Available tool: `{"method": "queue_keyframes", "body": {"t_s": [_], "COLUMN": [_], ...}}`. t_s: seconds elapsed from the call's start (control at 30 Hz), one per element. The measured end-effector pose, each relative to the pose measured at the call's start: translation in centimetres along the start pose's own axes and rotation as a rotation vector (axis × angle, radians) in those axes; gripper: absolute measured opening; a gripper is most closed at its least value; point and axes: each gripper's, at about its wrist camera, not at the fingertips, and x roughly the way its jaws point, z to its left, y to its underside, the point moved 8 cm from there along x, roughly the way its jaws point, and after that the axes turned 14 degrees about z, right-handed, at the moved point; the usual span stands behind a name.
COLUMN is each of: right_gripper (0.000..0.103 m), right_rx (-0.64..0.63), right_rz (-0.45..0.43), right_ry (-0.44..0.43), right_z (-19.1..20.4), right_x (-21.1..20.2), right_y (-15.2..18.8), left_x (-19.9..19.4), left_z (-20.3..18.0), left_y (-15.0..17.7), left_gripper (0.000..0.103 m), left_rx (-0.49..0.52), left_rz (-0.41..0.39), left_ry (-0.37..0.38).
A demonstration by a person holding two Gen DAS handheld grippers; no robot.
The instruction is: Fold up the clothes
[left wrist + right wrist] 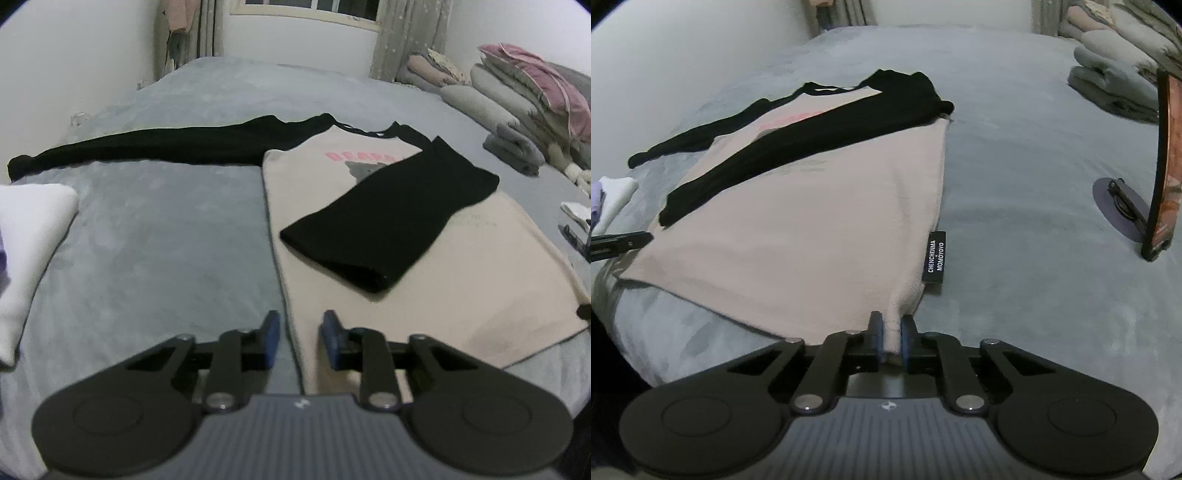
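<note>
A beige shirt point(798, 229) with black sleeves lies flat on the grey bed point(1015, 184). One black sleeve point(388, 218) is folded across the front of the shirt, and the other sleeve point(147, 146) stretches out to the side on the bed. The right gripper point(891, 334) has its jaws pinched tight on the bottom corner of the shirt, near a small black label point(936, 256). The left gripper point(298, 339) sits at the other bottom edge with a gap between its jaws, and nothing is pinched in them
</note>
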Motion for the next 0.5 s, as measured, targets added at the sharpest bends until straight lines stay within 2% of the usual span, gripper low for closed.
{"method": "queue_keyframes", "body": {"t_s": [0.03, 0.2, 0.3, 0.33, 0.4, 0.47, 0.5], "right_gripper": [0.009, 0.009, 0.010, 0.010, 0.014, 0.026, 0.028], "right_rx": [-0.003, -0.086, -0.163, -0.189, -0.240, -0.265, -0.271], "right_rz": [0.000, 0.009, 0.090, 0.117, 0.113, 0.065, 0.039], "right_ry": [-0.010, -0.011, 0.034, 0.050, 0.082, 0.066, 0.056], "right_z": [0.0, -0.1, 0.3, 0.4, 1.0, 1.6, 1.7], "right_x": [-0.2, -2.8, -1.2, -0.7, -0.9, -2.1, -2.8], "right_y": [0.1, 0.5, 0.7, 0.7, -0.1, -1.2, -1.7], "left_x": [-0.1, -1.1, -1.0, -1.1, -1.3, -1.7, -1.9], "left_z": [-0.2, -0.4, -0.4, -0.4, -0.3, 0.1, 0.4], "left_y": [0.1, 0.8, 0.8, 0.9, 1.0, 1.0, 0.8], "left_gripper": [0.004, 0.004, 0.005, 0.009, 0.011, 0.017, 0.020], "left_rx": [0.003, 0.056, 0.053, 0.054, 0.051, 0.043, 0.035], "left_rz": [0.007, 0.025, 0.032, 0.028, 0.023, 0.017, 0.013], "left_ry": [0.001, -0.033, -0.052, -0.067, -0.095, -0.117, -0.124]}}
